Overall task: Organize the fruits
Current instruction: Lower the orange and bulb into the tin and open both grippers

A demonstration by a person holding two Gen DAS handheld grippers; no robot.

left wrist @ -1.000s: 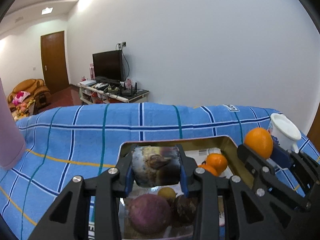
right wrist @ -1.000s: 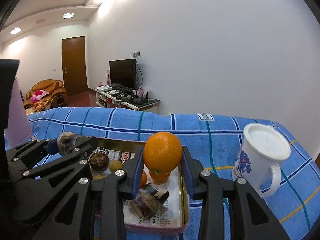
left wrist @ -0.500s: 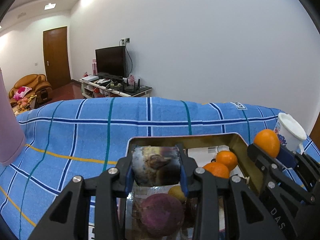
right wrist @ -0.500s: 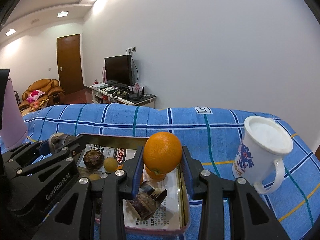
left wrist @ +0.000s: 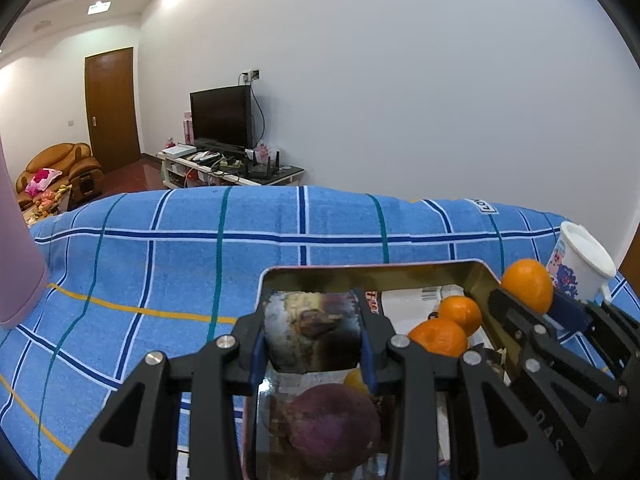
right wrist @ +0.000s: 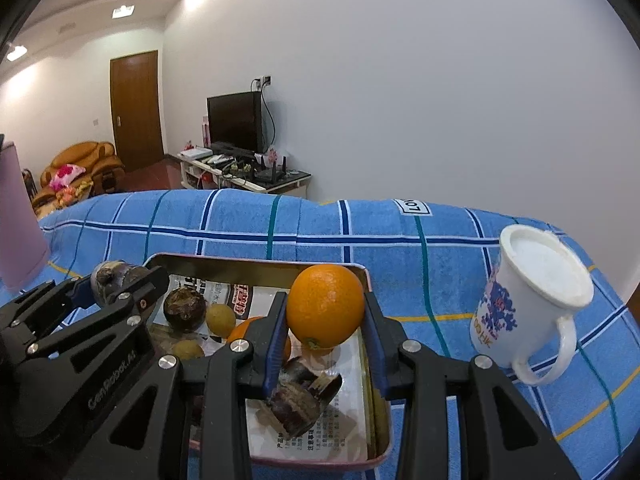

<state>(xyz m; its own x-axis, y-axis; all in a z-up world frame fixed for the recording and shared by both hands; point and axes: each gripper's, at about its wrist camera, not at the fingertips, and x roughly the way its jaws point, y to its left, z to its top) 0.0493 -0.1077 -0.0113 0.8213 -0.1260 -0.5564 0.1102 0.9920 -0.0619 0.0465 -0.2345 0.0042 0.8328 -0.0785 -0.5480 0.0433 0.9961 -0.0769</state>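
My left gripper (left wrist: pixel 313 336) is shut on a short dark piece of sugarcane (left wrist: pixel 312 334) and holds it above the left part of a metal tray (left wrist: pixel 360 274). My right gripper (right wrist: pixel 325 312) is shut on a large orange (right wrist: pixel 325 305) above the tray's right side (right wrist: pixel 362 270). In the tray lie two small oranges (left wrist: pixel 448 326), a purple fruit (left wrist: pixel 332 428), a dark round fruit (right wrist: pixel 185 309), small yellow fruits (right wrist: pixel 220 319) and another sugarcane piece (right wrist: pixel 302 396). The right gripper and its orange (left wrist: pixel 527 284) show in the left wrist view.
The tray sits on a blue checked cloth (left wrist: pixel 200 264). A white mug (right wrist: pixel 528 300) stands right of the tray. A pink container (left wrist: pixel 16 264) stands at the far left. A TV stand, sofa and door lie beyond the table.
Both grippers have lifted slightly with their fruit still held. The tray and its contents show lower and further forward in both views.
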